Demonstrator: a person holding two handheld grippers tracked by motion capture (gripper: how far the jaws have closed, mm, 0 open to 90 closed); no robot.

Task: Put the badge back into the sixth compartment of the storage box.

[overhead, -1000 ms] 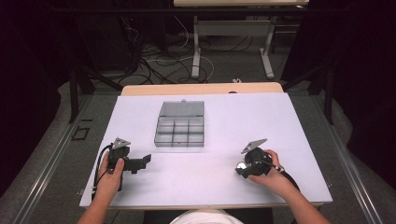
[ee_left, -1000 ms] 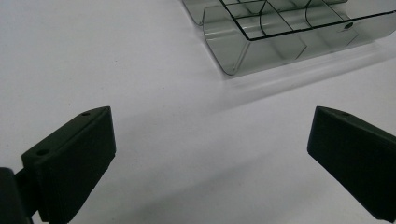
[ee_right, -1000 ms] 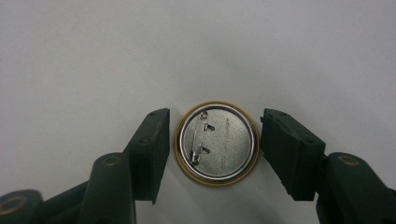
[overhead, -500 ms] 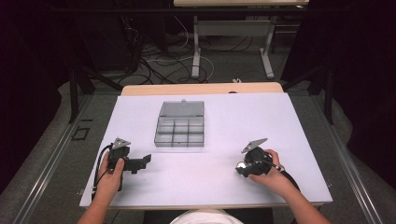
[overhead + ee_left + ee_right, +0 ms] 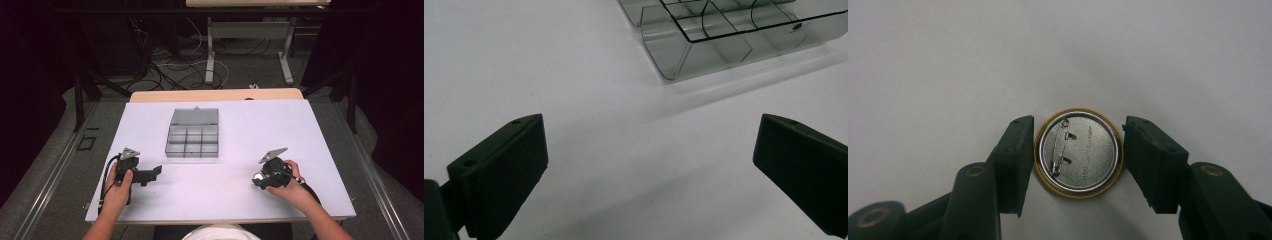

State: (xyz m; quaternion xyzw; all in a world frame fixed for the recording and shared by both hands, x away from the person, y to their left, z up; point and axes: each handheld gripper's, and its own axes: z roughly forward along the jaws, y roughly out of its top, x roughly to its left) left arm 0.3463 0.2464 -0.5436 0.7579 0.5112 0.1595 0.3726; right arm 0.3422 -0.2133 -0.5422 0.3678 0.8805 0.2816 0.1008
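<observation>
**A:** What is the right gripper (image 5: 1078, 155) working on?

**B:** A round pin badge (image 5: 1079, 152), lying pin side up on the white table (image 5: 240, 200), near the front right. One jaw touches its left rim; the other sits just beside its right rim. Whether the grip has fully closed, I cannot tell.

**A:** How should the pinch go?

**B:** Probably squeeze evenly across the widest part of the rim, low to the table, so the badge does not pop out.

**A:** And beyond it?

**B:** A clear divided box (image 5: 193, 133) sits open mid-table, well apart. The left gripper (image 5: 649, 170) rests near it, jaws spread wide, holding nothing.
</observation>
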